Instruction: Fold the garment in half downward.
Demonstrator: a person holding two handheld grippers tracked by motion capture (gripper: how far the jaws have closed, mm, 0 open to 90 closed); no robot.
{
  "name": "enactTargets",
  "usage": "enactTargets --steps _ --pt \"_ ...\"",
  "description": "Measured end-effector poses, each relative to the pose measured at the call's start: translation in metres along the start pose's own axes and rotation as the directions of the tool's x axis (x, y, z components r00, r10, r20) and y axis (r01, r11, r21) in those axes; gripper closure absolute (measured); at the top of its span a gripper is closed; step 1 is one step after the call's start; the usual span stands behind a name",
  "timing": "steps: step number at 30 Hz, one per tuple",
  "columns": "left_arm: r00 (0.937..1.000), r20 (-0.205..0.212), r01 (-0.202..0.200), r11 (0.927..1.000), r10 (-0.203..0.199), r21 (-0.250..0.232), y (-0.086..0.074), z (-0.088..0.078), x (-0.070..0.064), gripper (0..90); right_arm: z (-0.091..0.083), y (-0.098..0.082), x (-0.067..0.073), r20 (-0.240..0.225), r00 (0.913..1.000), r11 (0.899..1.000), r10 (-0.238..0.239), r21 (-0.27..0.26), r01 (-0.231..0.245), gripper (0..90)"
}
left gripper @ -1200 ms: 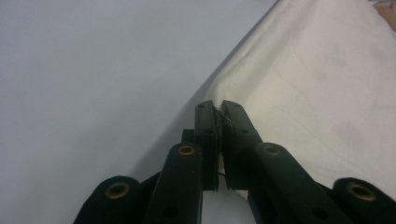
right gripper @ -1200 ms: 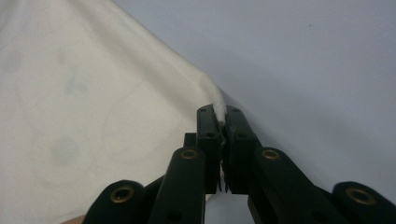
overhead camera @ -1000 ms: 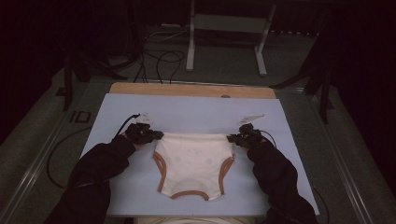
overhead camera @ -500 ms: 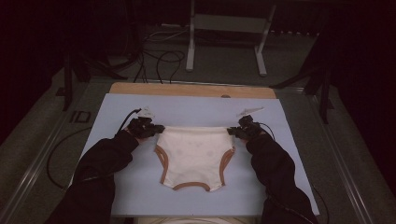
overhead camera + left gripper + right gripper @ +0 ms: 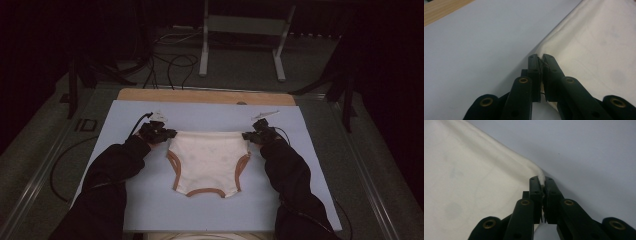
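A cream pair of small briefs [image 5: 207,160] with brown-trimmed leg openings lies spread flat on the pale blue mat [image 5: 200,117], waistband toward the far side. My left gripper [image 5: 169,134] is shut on the waistband's left corner, and the cloth [image 5: 594,45] is pinched between its black jaws [image 5: 541,60]. At the opposite corner my right gripper [image 5: 246,136] is shut on the waistband too; its own view has a fold of cream fabric [image 5: 461,175] squeezed between the jaw tips [image 5: 542,181]. Dark sleeves reach in from the bottom on both sides.
A strip of wooden tabletop [image 5: 205,96] runs along the mat's far edge. Beyond it stand a white metal frame [image 5: 240,40] and loose cables [image 5: 170,62] on the floor. A cable [image 5: 65,160] trails off the mat's left side.
Both grippers have slid away from me toward the far edge, dragging the briefs along the mat with them. The waistband stays stretched between them.
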State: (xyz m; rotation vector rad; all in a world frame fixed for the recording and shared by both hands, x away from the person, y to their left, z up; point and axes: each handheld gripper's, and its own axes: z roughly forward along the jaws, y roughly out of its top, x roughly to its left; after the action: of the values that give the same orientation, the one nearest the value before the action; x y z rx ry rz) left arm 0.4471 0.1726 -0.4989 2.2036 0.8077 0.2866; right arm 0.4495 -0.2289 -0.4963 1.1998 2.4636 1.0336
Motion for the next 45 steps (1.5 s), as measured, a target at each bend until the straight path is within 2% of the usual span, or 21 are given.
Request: enactTargets --steps 6,17,27,29,31,32,34,37,39,43,45 --pt "0.9995 -0.001 0.032 0.9995 -0.032 -0.005 0.000 0.009 0.006 85.8 0.007 0.001 -0.004 0.012 0.9998 1.000 0.013 0.002 -0.013 86.5" --pt "0.9981 -0.006 0.061 0.9980 -0.061 -0.016 0.003 0.020 0.014 85.7 0.015 0.007 -0.015 0.033 0.9989 0.999 0.032 0.012 -0.032 86.5" --pt "0.9969 -0.008 0.078 0.9969 -0.078 0.008 0.005 0.029 0.018 84.3 0.018 0.009 -0.017 0.045 0.9986 0.999 0.027 0.037 -0.029 86.3" --pt "0.9966 -0.012 0.082 0.9966 -0.082 0.011 0.005 0.029 0.019 82.8 0.019 0.009 -0.018 0.044 0.9983 0.999 0.038 0.037 -0.039 85.9" --pt "0.9960 -0.020 0.087 0.9962 -0.087 0.007 0.006 0.028 0.018 79.5 0.019 0.009 -0.018 0.046 0.9981 0.998 0.041 0.037 -0.043 80.4" --pt "0.9954 -0.035 0.089 0.9960 -0.089 0.008 0.006 0.028 0.018 75.5 0.019 0.009 -0.018 0.045 0.9982 0.998 0.041 0.035 -0.042 76.2" --pt "0.9953 -0.032 0.092 0.9958 -0.091 0.007 0.007 0.025 0.018 64.7 0.018 0.008 -0.018 0.039 0.9984 0.999 0.041 0.031 -0.043 65.7" --pt "0.9950 -0.014 0.099 0.9949 -0.099 0.015 0.008 0.022 0.017 52.2 0.015 0.008 -0.016 0.047 0.9986 0.999 0.023 0.039 -0.025 51.1" --pt "0.9940 0.001 0.110 0.9938 -0.110 0.017 0.009 0.019 0.016 46.0 0.014 0.008 -0.015 0.048 0.9986 0.999 0.020 0.044 -0.022 45.9" --pt "0.9933 0.003 0.116 0.9932 -0.116 0.011 0.012 0.013 0.014 34.6 0.011 0.008 -0.012 0.032 0.9992 0.999 0.024 0.040 -0.025 33.1" --pt "0.9928 0.029 0.116 0.9932 -0.116 0.014 0.013 0.010 0.014 27.9 0.009 0.008 -0.011 0.028 0.9993 0.999 0.024 0.032 -0.025 28.3"
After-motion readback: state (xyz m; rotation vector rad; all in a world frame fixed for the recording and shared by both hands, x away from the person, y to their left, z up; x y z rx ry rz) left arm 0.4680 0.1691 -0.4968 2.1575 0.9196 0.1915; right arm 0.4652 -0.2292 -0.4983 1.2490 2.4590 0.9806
